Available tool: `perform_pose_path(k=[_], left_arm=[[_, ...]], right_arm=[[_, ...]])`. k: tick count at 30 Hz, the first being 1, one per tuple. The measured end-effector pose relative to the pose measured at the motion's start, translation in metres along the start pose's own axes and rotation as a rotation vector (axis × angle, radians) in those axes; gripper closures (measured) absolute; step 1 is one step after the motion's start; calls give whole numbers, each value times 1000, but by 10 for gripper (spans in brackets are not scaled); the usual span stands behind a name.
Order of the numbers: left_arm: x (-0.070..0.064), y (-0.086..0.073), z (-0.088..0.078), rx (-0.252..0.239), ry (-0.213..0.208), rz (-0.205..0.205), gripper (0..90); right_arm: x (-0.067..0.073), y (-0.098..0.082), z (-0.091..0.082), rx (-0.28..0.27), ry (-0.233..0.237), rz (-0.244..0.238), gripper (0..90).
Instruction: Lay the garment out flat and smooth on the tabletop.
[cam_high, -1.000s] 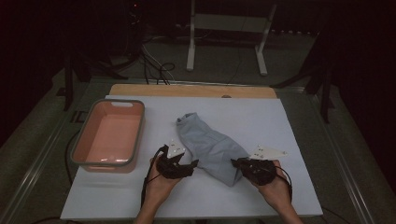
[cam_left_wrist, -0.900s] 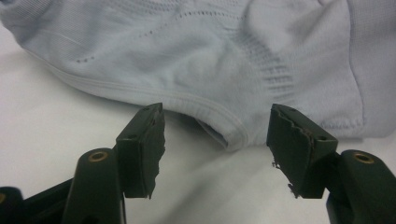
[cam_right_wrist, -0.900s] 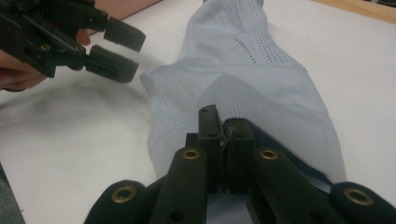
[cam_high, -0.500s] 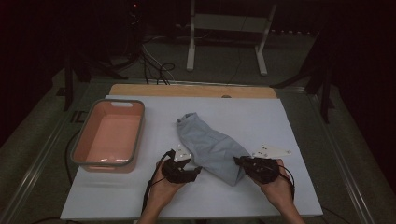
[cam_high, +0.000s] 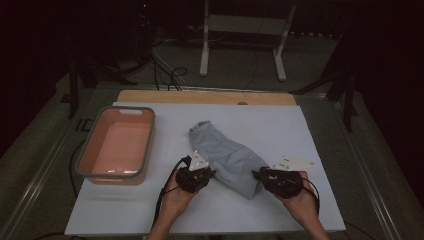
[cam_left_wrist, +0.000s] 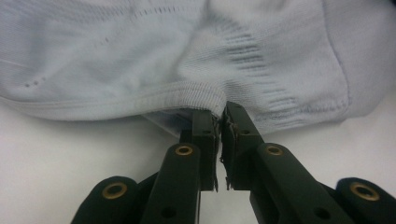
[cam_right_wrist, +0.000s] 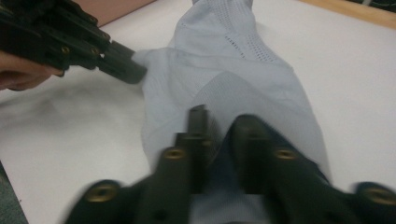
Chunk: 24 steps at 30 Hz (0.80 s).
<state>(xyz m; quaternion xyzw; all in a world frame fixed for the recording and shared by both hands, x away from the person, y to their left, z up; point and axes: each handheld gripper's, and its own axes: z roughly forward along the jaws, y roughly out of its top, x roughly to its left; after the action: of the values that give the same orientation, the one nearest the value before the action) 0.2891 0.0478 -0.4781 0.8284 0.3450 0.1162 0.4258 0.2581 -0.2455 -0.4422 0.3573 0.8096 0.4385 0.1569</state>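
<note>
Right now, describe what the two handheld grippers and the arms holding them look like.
Both are black. The left gripper and the right gripper each carry a pale grey three-cornered plate on top, dotted on the right one. Their fingers are flat black bars on link arms with brass-coloured rivets. A dark cable loops from each. The forearms are bare, with no sleeves showing.

the sock (cam_left_wrist: 140, 56) is pale blue knitted cloth, matt, with a ribbed cuff edge and small perforated mesh patches. the left gripper (cam_left_wrist: 219, 123) has matt black plastic jaws with brass-coloured metal rivets, and the tub (cam_high: 117, 145) looks like smooth salmon-pink plastic with a grey rim. the table (cam_high: 310, 130) has a smooth, matt white top bordered by a bare wooden strip (cam_high: 205, 97).
</note>
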Motion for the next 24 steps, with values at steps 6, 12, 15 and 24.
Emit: perform_pose_path(k=[6,12,15,24], left_arm=[[3,8,-6,-23,16,4,863],[1,14,-7,-36,17,12,864],[0,19,-7,-44,19,16,864],[-2,29,-7,-65,26,20,864]], right_arm=[[-3,4,-21,-45,-10,-16,499],[-2,8,-19,-48,-25,-26,372],[5,9,-7,-28,-15,-43,348],[27,15,25,17,11,-96,325]])
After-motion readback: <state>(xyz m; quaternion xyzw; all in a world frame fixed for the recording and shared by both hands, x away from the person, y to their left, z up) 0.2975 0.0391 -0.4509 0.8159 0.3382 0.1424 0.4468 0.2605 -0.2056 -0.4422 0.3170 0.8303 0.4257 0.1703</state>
